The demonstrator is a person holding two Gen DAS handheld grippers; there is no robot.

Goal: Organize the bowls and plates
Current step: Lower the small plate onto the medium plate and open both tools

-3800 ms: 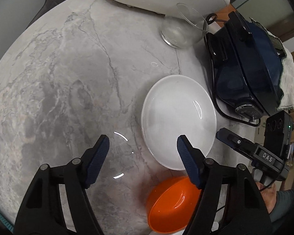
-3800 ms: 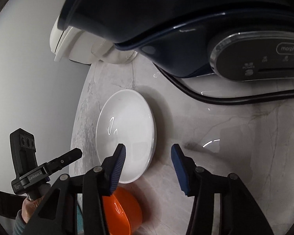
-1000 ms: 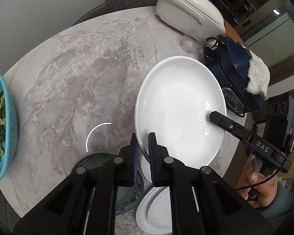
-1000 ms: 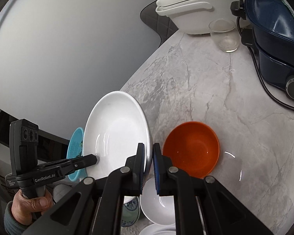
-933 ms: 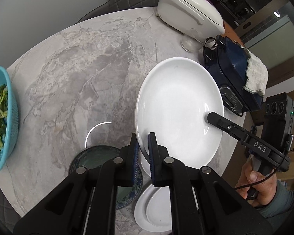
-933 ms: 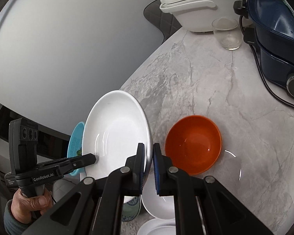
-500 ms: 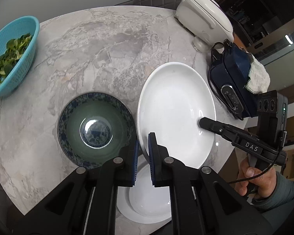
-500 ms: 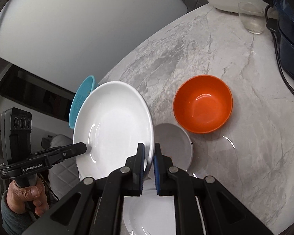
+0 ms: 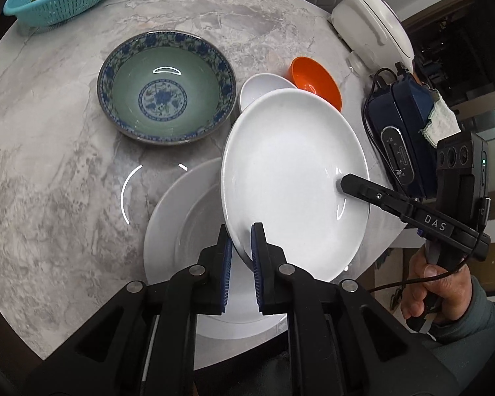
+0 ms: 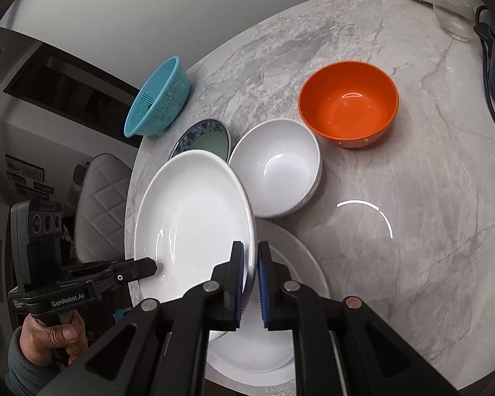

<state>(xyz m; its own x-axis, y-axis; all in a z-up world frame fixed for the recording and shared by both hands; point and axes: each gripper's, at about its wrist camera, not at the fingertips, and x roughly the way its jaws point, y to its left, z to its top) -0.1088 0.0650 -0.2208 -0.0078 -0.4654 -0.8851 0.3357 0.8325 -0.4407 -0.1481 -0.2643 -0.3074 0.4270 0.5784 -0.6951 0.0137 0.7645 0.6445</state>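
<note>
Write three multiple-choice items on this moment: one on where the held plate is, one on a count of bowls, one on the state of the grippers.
1. The white plate held by both grippers is
A. over the larger white plate on the table
B. inside the teal basket
C. on top of the rice cooker

2. How many bowls stand on the marble table?
A. one
B. three
C. five

3. The left gripper and right gripper are
A. both open
B. one open, one shut
C. both shut on the plate's rim

Answers:
1 A: the larger plate shows beneath it in both views.
2 B: blue-patterned bowl, white bowl, orange bowl.
3 C: each pair of pads pinches the rim at opposite edges.
</note>
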